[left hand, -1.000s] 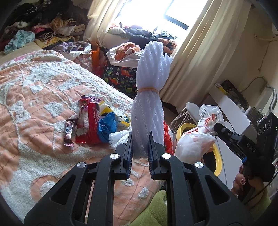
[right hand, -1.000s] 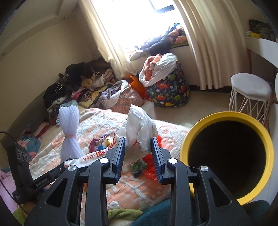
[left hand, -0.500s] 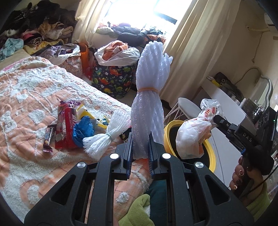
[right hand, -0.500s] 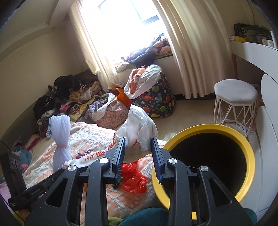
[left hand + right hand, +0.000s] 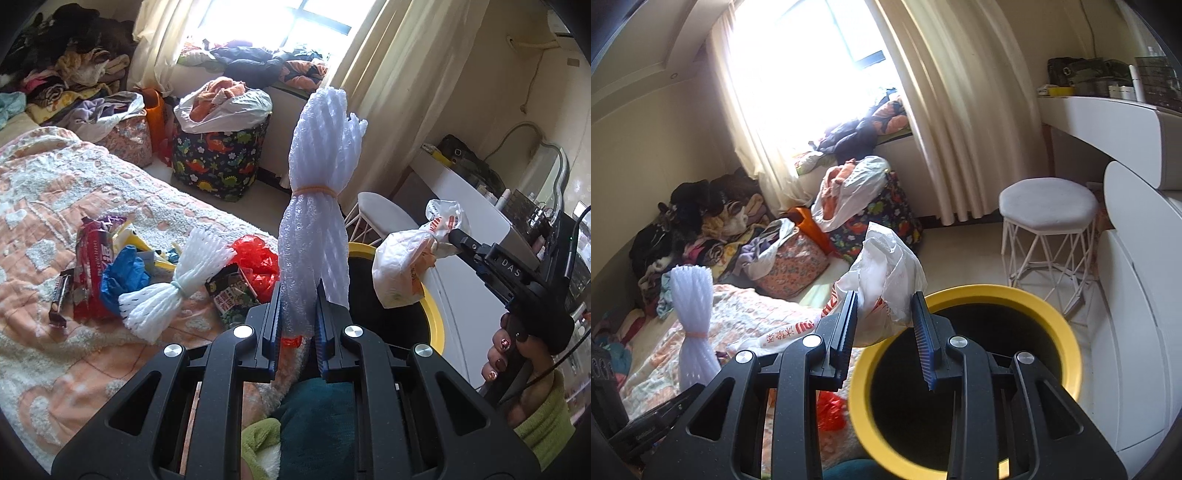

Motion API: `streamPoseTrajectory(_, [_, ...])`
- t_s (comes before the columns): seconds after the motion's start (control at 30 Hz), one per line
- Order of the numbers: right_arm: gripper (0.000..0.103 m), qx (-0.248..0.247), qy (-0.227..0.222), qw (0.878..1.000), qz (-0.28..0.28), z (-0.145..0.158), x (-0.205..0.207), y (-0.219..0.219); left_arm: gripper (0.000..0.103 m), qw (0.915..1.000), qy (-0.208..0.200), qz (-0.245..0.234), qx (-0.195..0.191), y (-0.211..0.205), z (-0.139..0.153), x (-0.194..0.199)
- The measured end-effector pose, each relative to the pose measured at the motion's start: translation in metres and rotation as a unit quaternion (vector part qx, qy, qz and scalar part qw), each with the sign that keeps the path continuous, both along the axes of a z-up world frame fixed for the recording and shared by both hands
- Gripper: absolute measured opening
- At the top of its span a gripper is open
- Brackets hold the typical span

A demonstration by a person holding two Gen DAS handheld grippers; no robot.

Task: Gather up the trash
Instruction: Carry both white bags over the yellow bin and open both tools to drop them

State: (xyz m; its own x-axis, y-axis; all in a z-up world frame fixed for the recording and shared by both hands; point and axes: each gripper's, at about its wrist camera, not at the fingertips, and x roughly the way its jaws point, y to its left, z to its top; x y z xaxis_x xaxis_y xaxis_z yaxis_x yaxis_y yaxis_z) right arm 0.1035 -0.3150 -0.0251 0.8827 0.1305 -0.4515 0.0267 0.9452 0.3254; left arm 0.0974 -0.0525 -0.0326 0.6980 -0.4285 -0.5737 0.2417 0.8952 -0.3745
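Both claws have swung right toward the bin since a second ago; the bin mouth now sits directly under the right claw, where before it was off to the side. Left claw [image 5: 295, 314] is clamped on the lower end of a white foam net bundle [image 5: 317, 184], which stands upright out of the fingers, tied at the waist by an orange band [image 5: 314, 191]. Right claw [image 5: 884, 325] has its jaws partly closed around a white plastic bag [image 5: 886, 273] with red print; the bag bunches up between the fingers, and in the left view it hangs from the claw tip over the bin's far edge. Bin [image 5: 1052, 317] has a yellow rim and a dark inside, and stands just beside the bed [image 5: 55, 206]. On the bed's orange-and-white blanket lies more trash: a second, smaller foam net [image 5: 173, 288] tied with a pale band, a red bag [image 5: 255, 254], a blue bag [image 5: 122, 273], a red wrapper [image 5: 92, 266], a dark snack bar [image 5: 61, 299] and a dark printed packet [image 5: 229, 299]. White stool [image 5: 1049, 203] stands beyond the bin, beside the white desk [image 5: 1108, 122]. Dinosaur-print hamper [image 5: 221, 158] sits under the window.
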Motion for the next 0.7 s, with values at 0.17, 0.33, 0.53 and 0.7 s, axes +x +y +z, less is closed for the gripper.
streamPoseTrajectory(0.17, [0.029, 0.001, 0.003, 1.0, -0.029, -0.005, 0.001, -0.018, 0.01, 0.9999, 0.005, -0.014, 0.003, -0.015, -0.004, 0.002])
streamPoseTrajectory(0.33, [0.029, -0.013, 0.002, 0.998, -0.059, -0.008, 0.001, -0.032, 0.01, 0.9996, 0.013, -0.025, 0.006, -0.028, -0.009, 0.007])
streamPoseTrajectory(0.53, [0.029, -0.023, 0.013, 0.996, -0.083, -0.017, 0.005, -0.048, 0.01, 0.9989, 0.025, -0.039, 0.012, -0.043, -0.017, 0.013])
streamPoseTrajectory(0.7, [0.029, -0.031, 0.03, 0.994, -0.101, -0.027, 0.008, -0.056, 0.01, 0.998, 0.036, -0.049, 0.015, -0.055, -0.024, 0.02])
